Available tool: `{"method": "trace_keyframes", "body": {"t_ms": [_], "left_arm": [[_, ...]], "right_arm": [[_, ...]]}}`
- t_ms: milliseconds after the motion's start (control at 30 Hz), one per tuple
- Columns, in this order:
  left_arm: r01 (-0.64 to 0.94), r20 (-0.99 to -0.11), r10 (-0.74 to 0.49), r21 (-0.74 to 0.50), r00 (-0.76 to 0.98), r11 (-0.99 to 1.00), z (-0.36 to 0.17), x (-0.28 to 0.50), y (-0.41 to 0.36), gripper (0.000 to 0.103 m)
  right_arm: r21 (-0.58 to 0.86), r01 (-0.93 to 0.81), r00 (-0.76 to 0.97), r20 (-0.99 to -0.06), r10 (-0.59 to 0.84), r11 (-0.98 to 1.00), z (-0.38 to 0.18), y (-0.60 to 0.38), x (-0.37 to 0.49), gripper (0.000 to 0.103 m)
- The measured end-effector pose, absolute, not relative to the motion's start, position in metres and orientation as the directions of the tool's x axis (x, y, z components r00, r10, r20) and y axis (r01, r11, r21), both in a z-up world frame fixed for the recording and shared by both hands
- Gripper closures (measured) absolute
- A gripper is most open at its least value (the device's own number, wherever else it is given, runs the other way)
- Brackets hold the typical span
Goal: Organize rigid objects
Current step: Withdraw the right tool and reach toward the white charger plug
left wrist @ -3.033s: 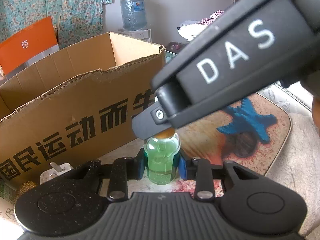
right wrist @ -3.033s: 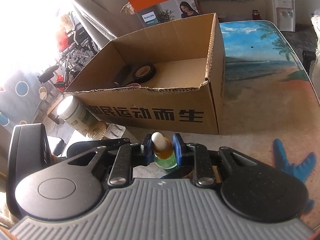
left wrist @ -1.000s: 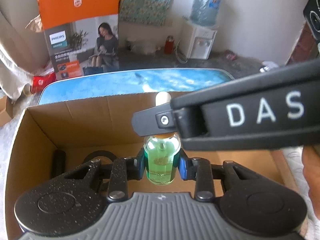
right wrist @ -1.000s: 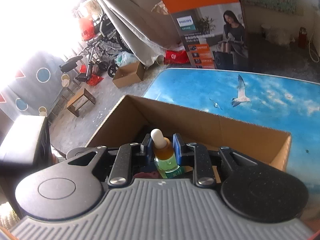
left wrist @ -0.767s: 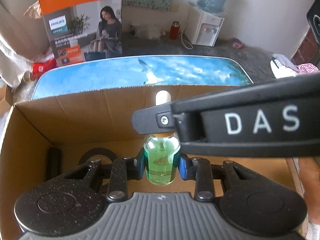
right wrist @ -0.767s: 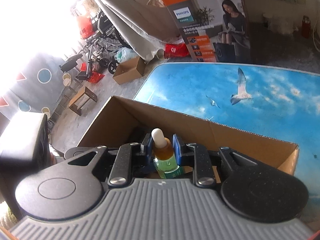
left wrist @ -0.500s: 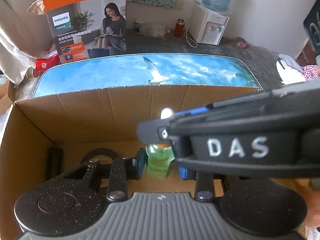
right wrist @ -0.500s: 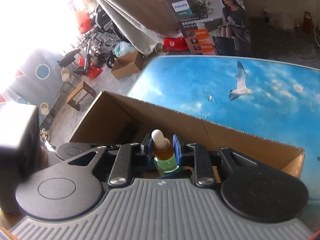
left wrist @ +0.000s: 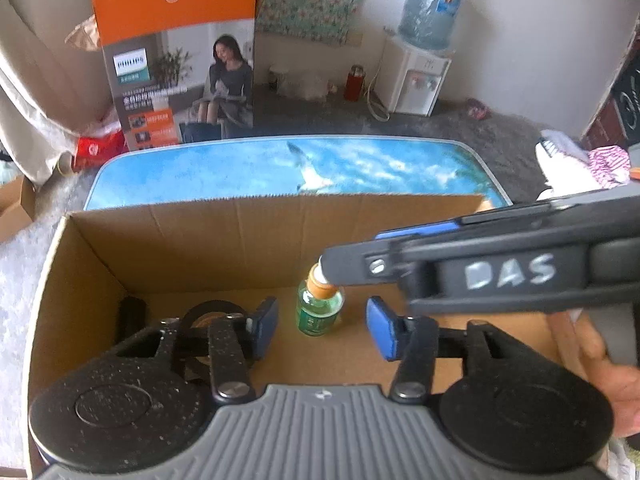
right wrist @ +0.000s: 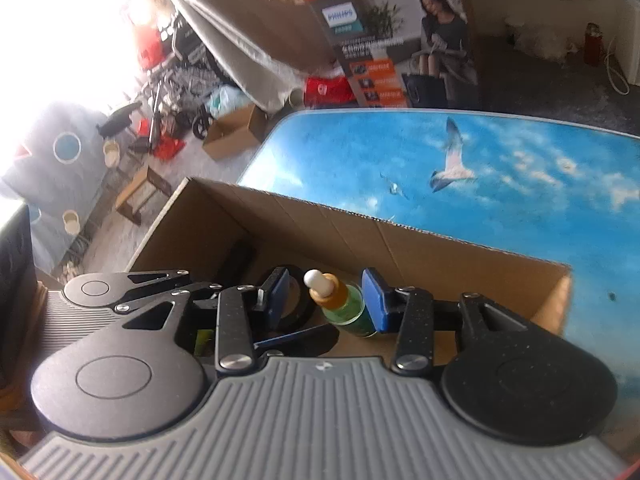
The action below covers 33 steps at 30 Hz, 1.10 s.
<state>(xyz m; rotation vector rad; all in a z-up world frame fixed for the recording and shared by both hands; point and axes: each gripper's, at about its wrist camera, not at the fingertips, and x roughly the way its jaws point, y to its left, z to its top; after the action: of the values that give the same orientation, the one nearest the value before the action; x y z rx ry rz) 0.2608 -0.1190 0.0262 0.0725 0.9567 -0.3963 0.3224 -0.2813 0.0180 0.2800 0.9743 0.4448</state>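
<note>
You are at the release step: the small green bottle point(left wrist: 319, 312) now stands inside the cardboard box point(left wrist: 248, 236), on its floor near the back wall, beside a roll of black tape point(left wrist: 208, 314). Your left gripper point(left wrist: 318, 328) is opening; its blue pads stand clear on either side of the bottle and nothing is pressed between them. Your right gripper point(right wrist: 325, 298) is opening too, with the bottle's dropper top between its jaws; in the right wrist view the right-hand pad looks to be just at the glass, and whether it touches I cannot tell, but it no longer grips. The bottle leans a little in that view, so it could tip. Next, I judge, you should draw both grippers straight up and out of the box without brushing the bottle, then go for another loose item.
</note>
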Motion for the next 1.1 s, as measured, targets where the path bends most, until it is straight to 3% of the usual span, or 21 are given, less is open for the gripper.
{"method": "trace_keyframes", "body": {"t_ms": [367,600,1100], "left_arm": [[0.458,-0.697,-0.421,-0.148,0.580,0.876,0.082,0.168,-0.100,0.024],[0.563,-0.690,-0.481,-0.129,0.540,0.816,0.079,0.099,-0.094,0.014],[0.541,-0.675,-0.432,-0.058,0.599,0.839,0.029,0.024,-0.073,0.011]], "right_arm": [[0.486,-0.197,0.698,-0.540,0.470,0.851,0.086,-0.323,0.189,0.059],[0.505,-0.178,0.784,-0.446,0.432,0.844,0.090,-0.333,0.083,0.055],[0.622,-0.069,0.748,-0.486,0.452,0.780,0.006,-0.315,-0.010,0.054]]}}
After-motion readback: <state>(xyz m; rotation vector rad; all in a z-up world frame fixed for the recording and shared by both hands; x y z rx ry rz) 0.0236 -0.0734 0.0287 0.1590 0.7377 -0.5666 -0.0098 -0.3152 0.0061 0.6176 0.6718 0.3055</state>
